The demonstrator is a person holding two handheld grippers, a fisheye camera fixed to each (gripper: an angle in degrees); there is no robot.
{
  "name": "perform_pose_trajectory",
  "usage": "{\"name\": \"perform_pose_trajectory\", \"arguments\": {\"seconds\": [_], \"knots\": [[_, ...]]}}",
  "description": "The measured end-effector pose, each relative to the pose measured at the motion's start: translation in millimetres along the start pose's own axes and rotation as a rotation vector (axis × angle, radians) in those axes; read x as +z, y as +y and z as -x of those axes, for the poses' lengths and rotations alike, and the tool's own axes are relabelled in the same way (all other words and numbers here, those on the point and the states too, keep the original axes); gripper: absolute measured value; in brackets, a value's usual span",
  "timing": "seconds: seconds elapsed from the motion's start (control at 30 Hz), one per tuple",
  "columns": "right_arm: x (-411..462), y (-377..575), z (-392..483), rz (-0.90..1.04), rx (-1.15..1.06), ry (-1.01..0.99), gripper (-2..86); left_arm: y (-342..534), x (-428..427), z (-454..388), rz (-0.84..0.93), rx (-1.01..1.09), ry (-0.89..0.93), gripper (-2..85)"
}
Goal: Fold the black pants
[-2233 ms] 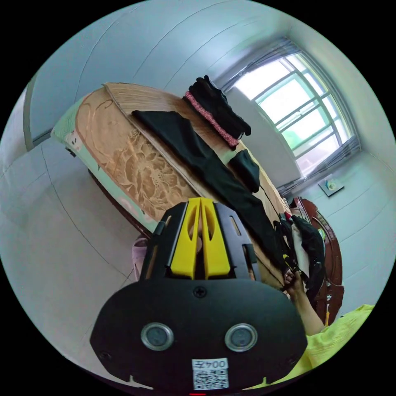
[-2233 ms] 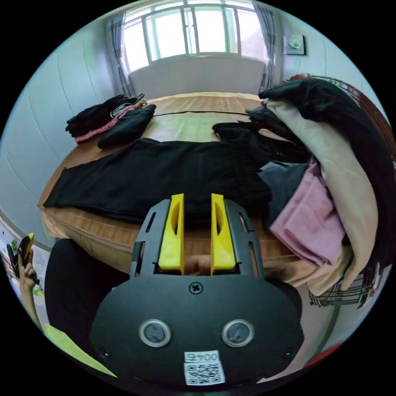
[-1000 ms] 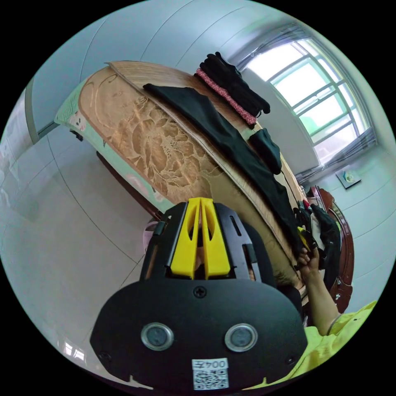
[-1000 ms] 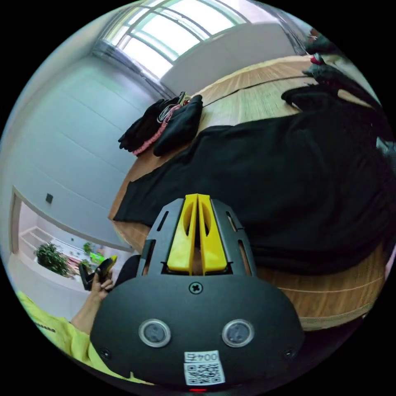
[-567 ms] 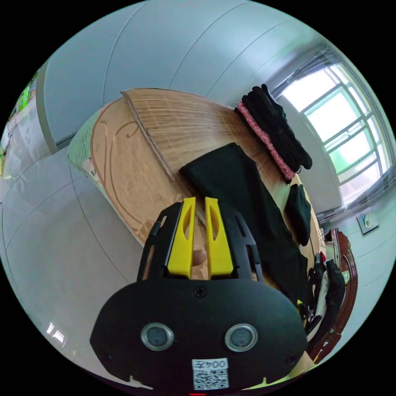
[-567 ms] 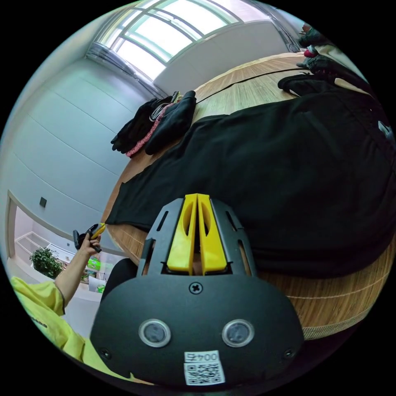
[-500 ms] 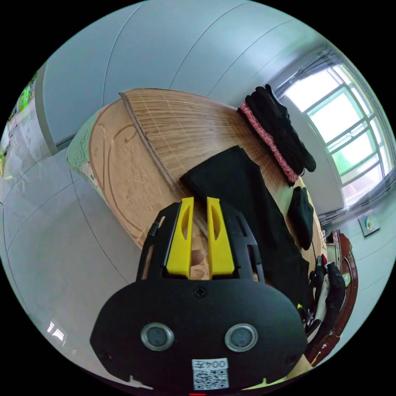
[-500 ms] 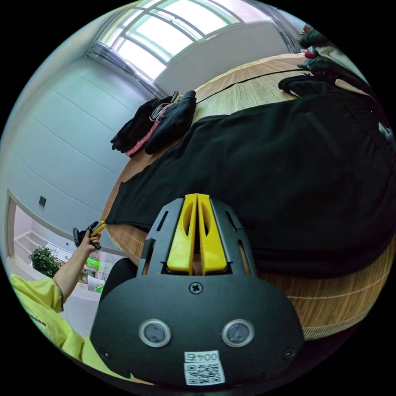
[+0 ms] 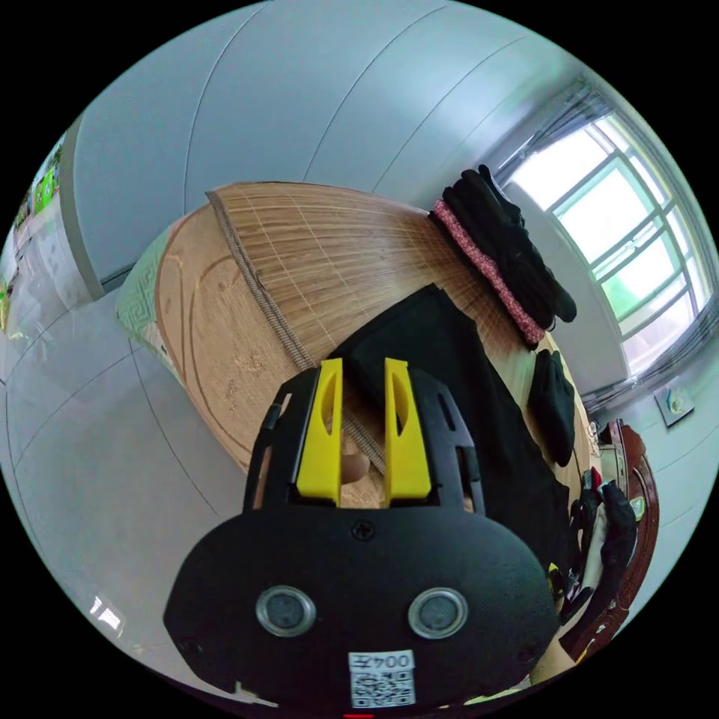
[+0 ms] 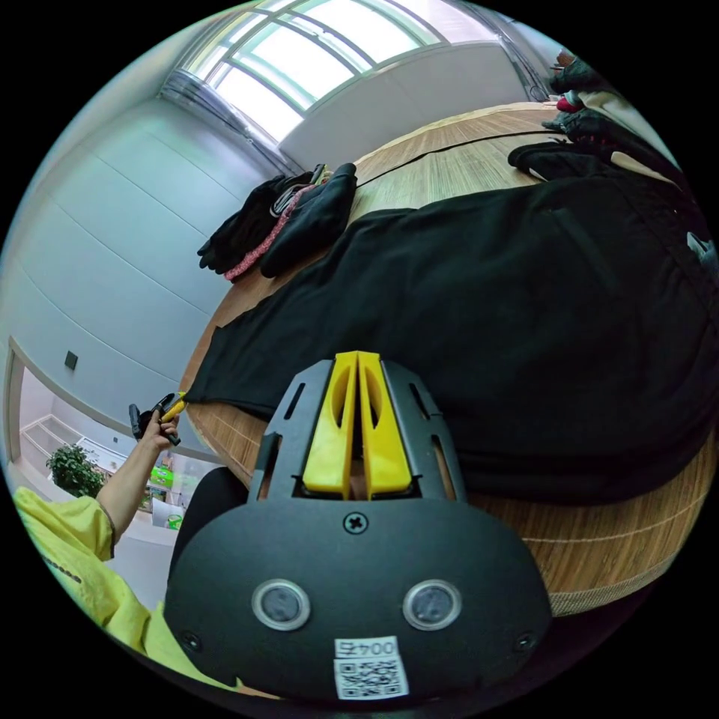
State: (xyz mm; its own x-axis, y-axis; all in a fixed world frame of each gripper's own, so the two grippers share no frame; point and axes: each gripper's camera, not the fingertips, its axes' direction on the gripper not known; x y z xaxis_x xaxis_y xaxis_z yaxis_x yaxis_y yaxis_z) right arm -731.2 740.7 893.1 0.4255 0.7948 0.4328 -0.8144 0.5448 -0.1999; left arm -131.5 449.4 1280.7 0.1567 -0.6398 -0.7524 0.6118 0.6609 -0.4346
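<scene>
Bamboo mat point(image 9: 329, 247) unchanged; left gripper's point(image 9: 362, 374) fingers wider.

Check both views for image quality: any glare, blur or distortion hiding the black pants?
Left gripper view: sharp, strong fisheye bending of the mat; window overexposed; black pants read as flat black, open left gripper crisp. Right gripper view: window blown out, pants show little fold detail, closed right gripper sharp; no motion blur visible.

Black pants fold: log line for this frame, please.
stage: pre-grasp | left gripper: open at hem corner of black pants | right gripper: shut, at waist end | pants: flat on bamboo mat, unfolded
</scene>
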Motion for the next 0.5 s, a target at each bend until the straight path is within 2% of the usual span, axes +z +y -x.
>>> {"name": "perform_pose_trajectory", "arguments": {"seconds": [0.1,0.2,0.27,0.37,0.5], "knots": [[5.3,-5.3,-1.0,0.0,0.0,0.004,-0.7,-4.9,6.1,-14.4,0.035,0.107,-0.108,4.0],[11.2,-10.8,-2.1,0.002,0.0,0.0,-0.7,-6.9,-10.6,-27.0,-0.083,0.196,-0.174,2.7],[19.8,-16.8,0.6,0.03,-0.033,-0.021,-0.8,-8.9,4.7,-18.6,-0.011,0.16,-0.222,2.4],[26.9,-22.4,1.5,0.033,-0.04,-0.024,-0.8,-10.1,8.9,-11.5,0.001,0.13,-0.163,2.0],[35.1,-28.8,1.5,0.032,-0.039,-0.028,-0.8,-9.4,-14.0,-5.5,-0.095,0.069,-0.264,1.6]]}}
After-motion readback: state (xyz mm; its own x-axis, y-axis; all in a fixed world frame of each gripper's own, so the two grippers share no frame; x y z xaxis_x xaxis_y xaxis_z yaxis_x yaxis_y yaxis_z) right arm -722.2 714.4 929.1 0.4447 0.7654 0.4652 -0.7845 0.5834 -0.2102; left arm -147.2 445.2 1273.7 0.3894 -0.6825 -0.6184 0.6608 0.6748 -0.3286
